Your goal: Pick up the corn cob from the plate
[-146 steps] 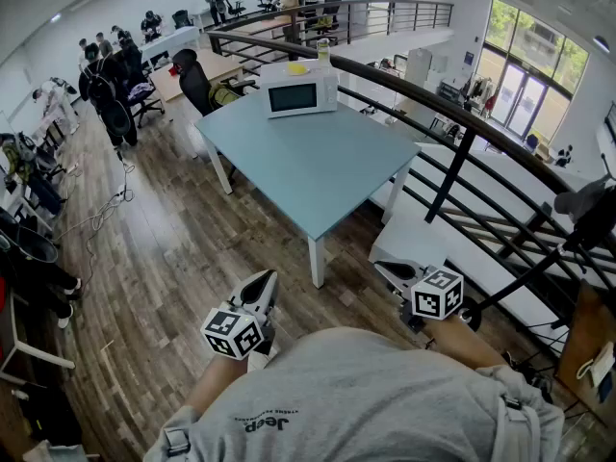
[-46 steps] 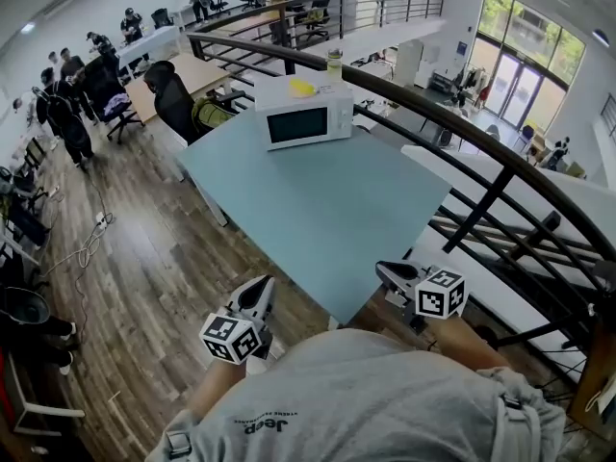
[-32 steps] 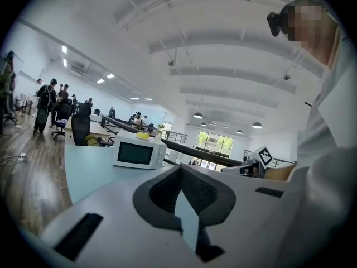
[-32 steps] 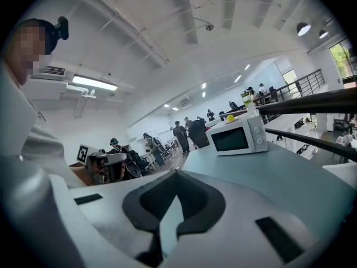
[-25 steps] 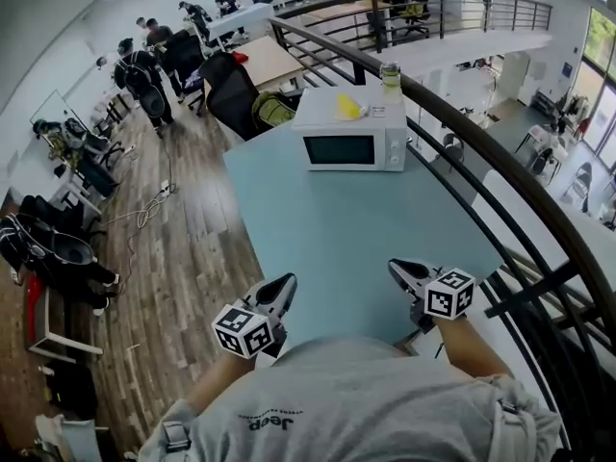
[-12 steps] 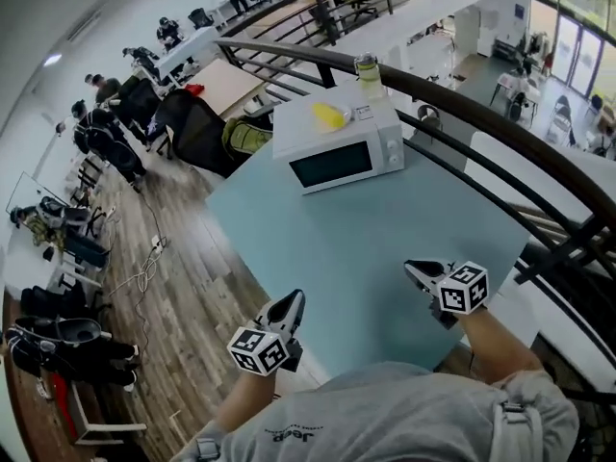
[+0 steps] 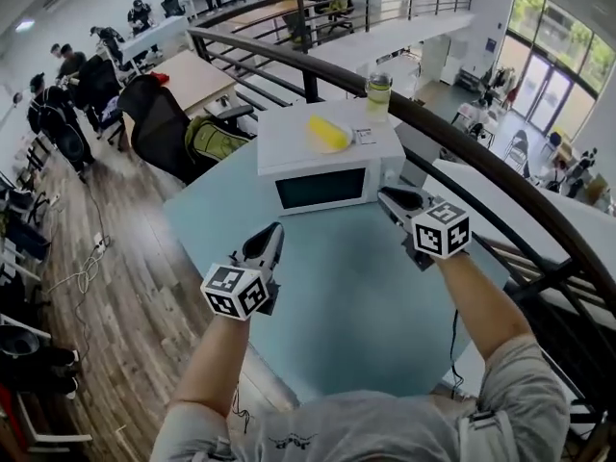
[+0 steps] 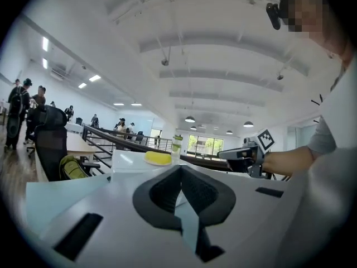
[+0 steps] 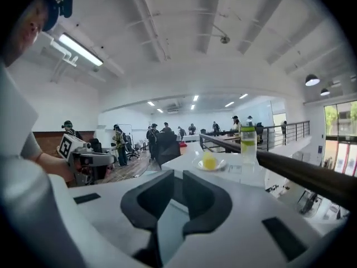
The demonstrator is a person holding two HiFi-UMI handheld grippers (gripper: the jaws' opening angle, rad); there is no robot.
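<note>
On the far boxy microwave [image 7: 322, 171] lies a stubby yellow corn cob [image 7: 328, 133]. My left gripper [image 7: 273, 231] and right gripper [image 7: 387, 196] are closed, empty.

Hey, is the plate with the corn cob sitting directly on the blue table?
No, the plate with the corn cob sits on top of the white microwave, which stands on the table.

Head view looks steeply down; both gripper views level, sharing microwave [image 7: 322, 176].
</note>
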